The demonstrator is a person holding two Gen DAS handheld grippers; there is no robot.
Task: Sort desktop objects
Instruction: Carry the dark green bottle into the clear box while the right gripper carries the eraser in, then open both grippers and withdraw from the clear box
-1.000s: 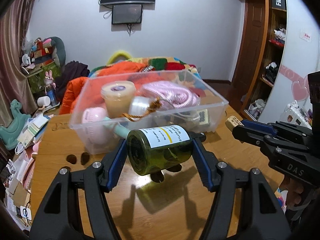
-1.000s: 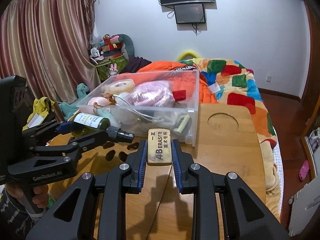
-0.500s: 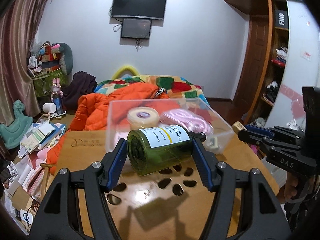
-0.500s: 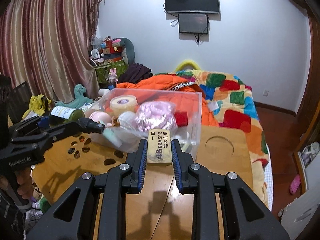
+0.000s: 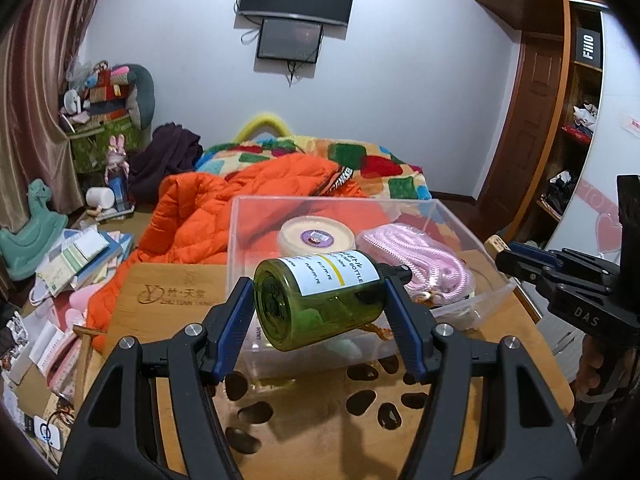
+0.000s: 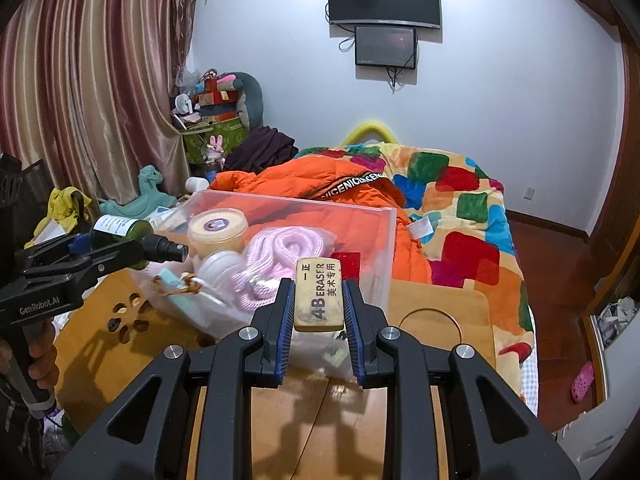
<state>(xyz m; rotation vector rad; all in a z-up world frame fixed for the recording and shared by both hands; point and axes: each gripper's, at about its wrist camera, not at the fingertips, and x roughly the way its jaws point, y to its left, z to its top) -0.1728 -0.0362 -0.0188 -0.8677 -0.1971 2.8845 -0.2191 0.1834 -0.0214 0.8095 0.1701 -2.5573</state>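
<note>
On the left side of the wooden table (image 5: 168, 300) our left gripper (image 5: 320, 300) is clenched on a green bottle (image 5: 316, 304), which lies sideways between the blue pads, white label up and dark cap pointing right. We hold it off the tabletop, in front of the near wall of the clear plastic bin (image 5: 248, 344); from the right wrist view the bottle (image 6: 120, 228) sits beside the bin's left end, not yet over the opening.

Moving right, the bin (image 6: 384, 240) already holds several things: a round cream-coloured tub (image 6: 216, 228), a coil of pink rope (image 6: 284, 252), a white roll of tape (image 6: 220, 264), a pale green item with a brown tassel and something red at the far side. We judge that these have been sorted, so the job looks well along.

Further right, our right gripper (image 6: 318, 300) grasps a tan eraser (image 6: 320, 296) printed "4B ERASER", pinched by its long sides and held up in front of the bin's near wall, above the table.

What remains, as far as we can see: carrying both the bottle and the eraser over the rim and letting them go inside. No other loose items show on the visible tabletop, though the near part is hidden behind the grippers.
</note>
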